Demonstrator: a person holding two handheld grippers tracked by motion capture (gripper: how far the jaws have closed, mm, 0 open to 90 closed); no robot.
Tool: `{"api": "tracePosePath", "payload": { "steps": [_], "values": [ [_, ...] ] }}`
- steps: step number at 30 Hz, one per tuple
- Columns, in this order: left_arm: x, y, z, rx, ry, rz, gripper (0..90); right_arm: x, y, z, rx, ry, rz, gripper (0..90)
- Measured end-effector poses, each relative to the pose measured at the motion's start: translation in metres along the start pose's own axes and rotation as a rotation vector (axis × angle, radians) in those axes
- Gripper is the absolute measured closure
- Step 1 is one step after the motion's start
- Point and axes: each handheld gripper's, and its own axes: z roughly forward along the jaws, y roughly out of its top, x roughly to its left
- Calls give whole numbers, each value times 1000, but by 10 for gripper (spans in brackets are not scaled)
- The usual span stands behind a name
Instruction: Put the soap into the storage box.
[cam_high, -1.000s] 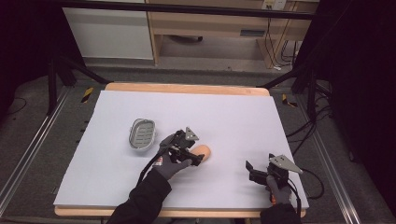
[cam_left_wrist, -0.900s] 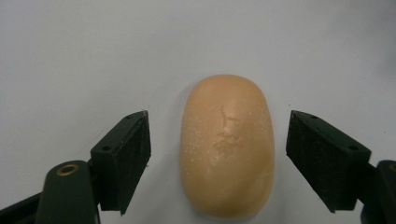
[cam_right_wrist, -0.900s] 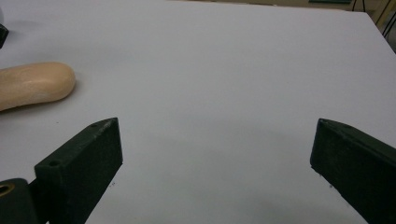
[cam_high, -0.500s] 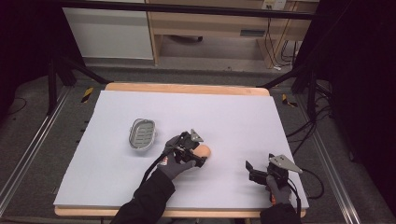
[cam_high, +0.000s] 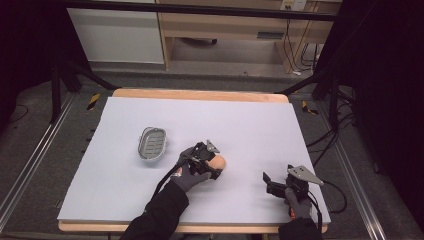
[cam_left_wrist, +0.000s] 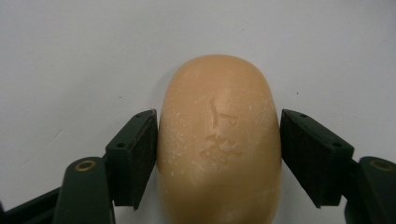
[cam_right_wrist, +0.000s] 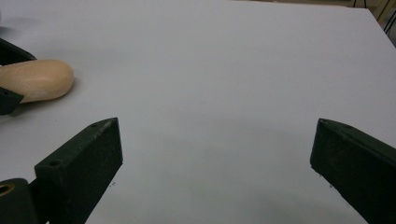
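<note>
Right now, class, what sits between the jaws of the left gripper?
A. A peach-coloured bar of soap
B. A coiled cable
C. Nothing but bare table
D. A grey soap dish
A: in the left gripper view the bar of soap lies between the left gripper's two black jaws, which have just been closing and now press on its sides, while the soap dish lies apart on the table.

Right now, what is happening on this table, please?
A person works with a gripper in each hand. The left gripper has just been closing on the soap, which lies on the white table; both pads appear to touch its sides. The soap dish sits apart, beyond and to the left of that hand. The right gripper rests open over bare table, holding nothing.
</note>
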Motion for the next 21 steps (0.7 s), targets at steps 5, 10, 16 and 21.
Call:
{"api": "tracePosePath", "payload": {
  "steps": [5,10,16,21],
  "values": [
    [1,0,2,11,2,-6,311,0,0,0,4,2,2,25],
    [-1,0,4,21,13,3,303,0,0,0,5,2,2,25],
    [-2,1,4,29,19,2,311,0,0,0,8,1,2,26],
    [-2,1,4,26,18,15,318,0,0,1,9,3,1,26]
  ]
}}
